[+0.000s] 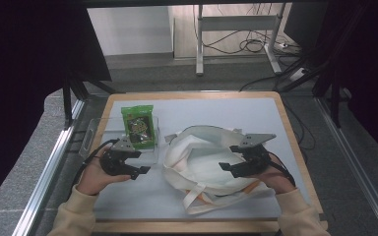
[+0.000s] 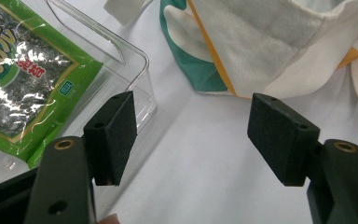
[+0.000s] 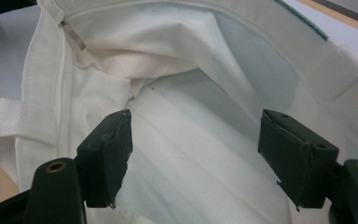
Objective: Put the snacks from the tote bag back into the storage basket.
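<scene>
A white cloth tote bag [image 1: 202, 160] lies open in the middle of the table, its mouth facing up. A green seaweed snack packet [image 1: 139, 127] rests in a clear plastic tray [image 1: 91, 132] to the bag's left. My left gripper [image 1: 139, 163] is open just in front of the tray's near right corner, nothing between its jaws; in the left gripper view [image 2: 193, 135] the packet [image 2: 16, 79] and tray [image 2: 142, 65] sit at left and the bag [image 2: 279, 42] ahead. My right gripper [image 1: 234, 158] is open over the bag's right side, looking into the bag's white inside [image 3: 191, 126].
The white mat [image 1: 216, 110] covers a wooden table [image 1: 291, 128] with free room behind the bag. The bag's handle straps [image 1: 197, 199] trail toward the front edge. Metal rails [image 1: 49, 167] flank the table; a desk frame and cables [image 1: 246, 44] stand on the floor beyond.
</scene>
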The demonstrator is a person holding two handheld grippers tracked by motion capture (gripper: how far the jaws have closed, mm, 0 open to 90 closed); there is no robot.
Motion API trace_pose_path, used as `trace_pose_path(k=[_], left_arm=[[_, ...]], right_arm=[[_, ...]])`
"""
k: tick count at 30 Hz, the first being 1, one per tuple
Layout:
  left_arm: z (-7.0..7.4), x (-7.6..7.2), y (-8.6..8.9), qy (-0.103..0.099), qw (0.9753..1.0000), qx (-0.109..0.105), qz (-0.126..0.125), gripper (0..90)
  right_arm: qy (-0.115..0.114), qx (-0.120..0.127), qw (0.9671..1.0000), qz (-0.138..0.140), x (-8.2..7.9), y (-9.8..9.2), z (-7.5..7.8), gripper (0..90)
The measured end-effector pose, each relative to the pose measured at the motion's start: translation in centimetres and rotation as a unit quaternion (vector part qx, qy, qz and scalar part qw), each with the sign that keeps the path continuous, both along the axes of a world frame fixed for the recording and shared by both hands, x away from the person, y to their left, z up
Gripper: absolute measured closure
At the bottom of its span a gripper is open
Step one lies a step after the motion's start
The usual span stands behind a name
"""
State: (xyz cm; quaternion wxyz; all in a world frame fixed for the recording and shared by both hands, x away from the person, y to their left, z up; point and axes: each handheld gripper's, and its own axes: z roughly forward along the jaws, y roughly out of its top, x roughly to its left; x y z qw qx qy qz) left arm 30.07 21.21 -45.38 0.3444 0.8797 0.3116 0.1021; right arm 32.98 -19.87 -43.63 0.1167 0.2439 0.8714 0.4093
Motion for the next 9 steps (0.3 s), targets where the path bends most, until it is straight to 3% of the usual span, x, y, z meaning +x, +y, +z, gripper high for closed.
trace_pose_path(k=[9], left_arm=[[0.11, -0.01, -0.1, -0.008, 1.0, -0.003, 0.001, 32.3]], right_arm=[[-0.003, 0.003, 1.0, -0.005, -0.03, -0.24, 0.05, 25.4]])
